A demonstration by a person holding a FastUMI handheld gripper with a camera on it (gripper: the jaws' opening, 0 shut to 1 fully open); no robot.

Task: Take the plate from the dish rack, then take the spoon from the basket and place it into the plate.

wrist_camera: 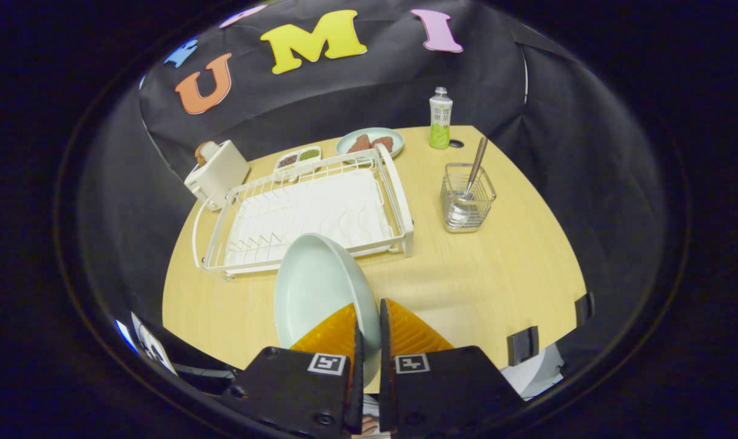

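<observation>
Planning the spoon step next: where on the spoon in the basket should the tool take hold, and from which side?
With the tool shut on the plate, that comes later. Grip the spoon by its handle, which sticks up above the wire basket, leaning toward the bottle. Come from above; the bowl end sits low inside the basket.

The tool (369, 323) points forward, orange fingers (332, 335) nearly together, pinching a thin rim.

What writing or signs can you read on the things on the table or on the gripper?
Bottle: its label carries print, too small to read.
Gripper, shut on the plate: two black-and-white square code marks behind its fingers, patterns, not words.
Toaster, dish rack, basket: none seen.
</observation>
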